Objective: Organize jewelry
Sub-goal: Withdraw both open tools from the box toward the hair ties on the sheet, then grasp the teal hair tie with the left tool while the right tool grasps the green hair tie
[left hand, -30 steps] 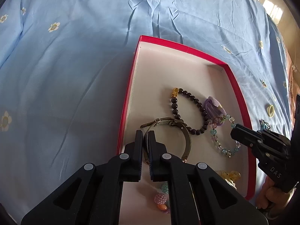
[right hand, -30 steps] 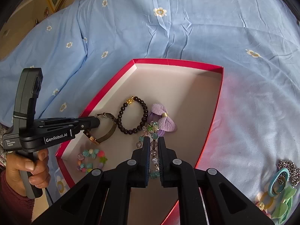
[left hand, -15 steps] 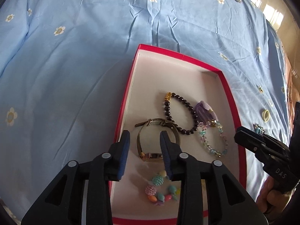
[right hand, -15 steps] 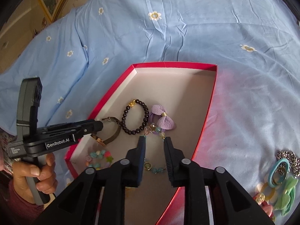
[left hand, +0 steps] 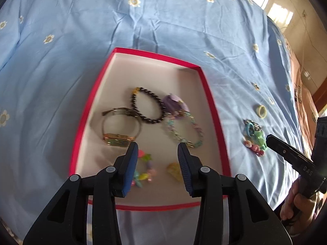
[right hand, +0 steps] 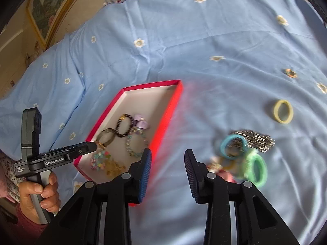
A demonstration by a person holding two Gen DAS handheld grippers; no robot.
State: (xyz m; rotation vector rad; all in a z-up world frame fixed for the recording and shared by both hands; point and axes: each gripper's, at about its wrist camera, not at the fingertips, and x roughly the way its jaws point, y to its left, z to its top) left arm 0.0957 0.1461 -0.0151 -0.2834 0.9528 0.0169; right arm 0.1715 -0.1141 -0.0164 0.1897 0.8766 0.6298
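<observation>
A red-rimmed box (left hand: 212, 104) (right hand: 169, 114) lies on the blue bedsheet. Inside lie a gold watch (left hand: 117, 131), a dark bead bracelet (left hand: 147, 107), a purple bow (left hand: 175, 105), a pale crystal bracelet (left hand: 184, 131), a colourful bead bracelet (left hand: 144, 170) and a yellow piece (left hand: 173, 171). My left gripper (left hand: 156, 167) is open and empty over the box's near end. My right gripper (right hand: 167, 175) is open and empty, just right of the box. A pile of loose hair ties and a silver chain (right hand: 243, 153) (left hand: 254, 135) lies on the sheet to the right.
A yellow ring (right hand: 283, 111) (left hand: 261, 111) lies alone on the sheet beyond the pile. A small round piece (right hand: 291, 73) sits farther back. A framed picture (right hand: 51, 10) leans at the far left beyond the bed.
Both grippers opened and pulled back from the box. The watch and the crystal bracelet now lie released inside. The right gripper swung right toward the loose pile.
</observation>
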